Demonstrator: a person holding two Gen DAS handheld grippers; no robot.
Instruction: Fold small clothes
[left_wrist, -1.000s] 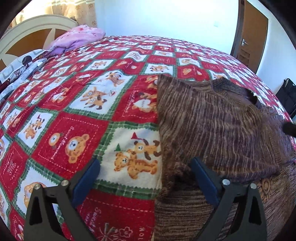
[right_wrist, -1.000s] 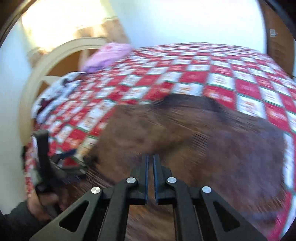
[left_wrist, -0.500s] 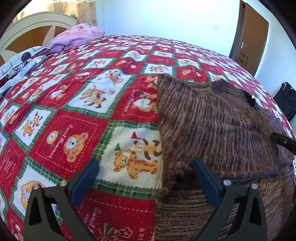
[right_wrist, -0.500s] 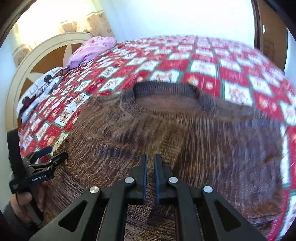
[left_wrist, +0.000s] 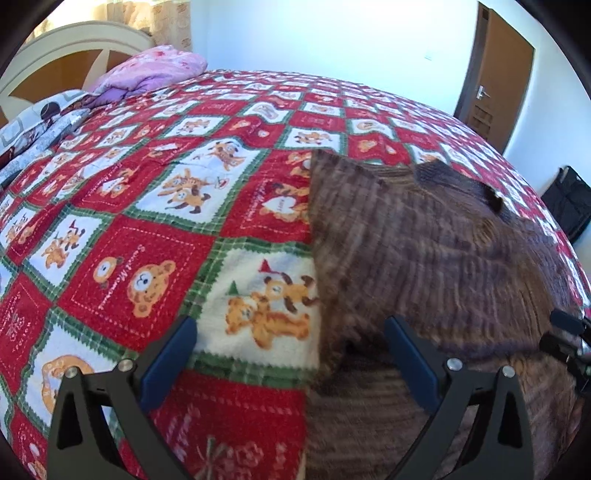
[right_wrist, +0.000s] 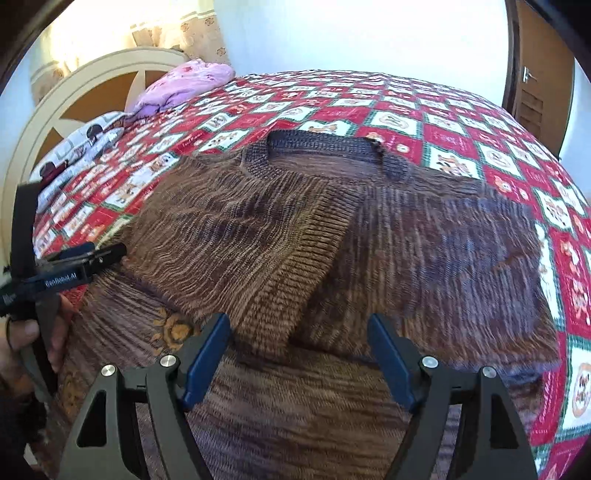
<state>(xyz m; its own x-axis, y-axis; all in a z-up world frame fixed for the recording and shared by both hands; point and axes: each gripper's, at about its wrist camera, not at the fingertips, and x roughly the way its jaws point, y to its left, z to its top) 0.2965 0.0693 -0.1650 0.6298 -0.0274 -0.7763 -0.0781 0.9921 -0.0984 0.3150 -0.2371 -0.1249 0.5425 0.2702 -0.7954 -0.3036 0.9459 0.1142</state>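
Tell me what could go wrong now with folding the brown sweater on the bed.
1. Both sleeves are folded in, but the top sleeve lies loose and slanted on the sweater; the next fold might shift it.
2. The right claw hangs open above the cuff; closing there may pinch only the sleeve.
3. The left claw straddles the sweater's edge and might also catch the quilt.

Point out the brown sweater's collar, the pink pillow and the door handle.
brown sweater's collar (right_wrist: 325, 142): right wrist view, on the dark ribbed back band of the neckline.
pink pillow (left_wrist: 155, 70): left wrist view, on the middle of its rumpled top.
door handle (left_wrist: 481, 93): left wrist view, on the metal lever.
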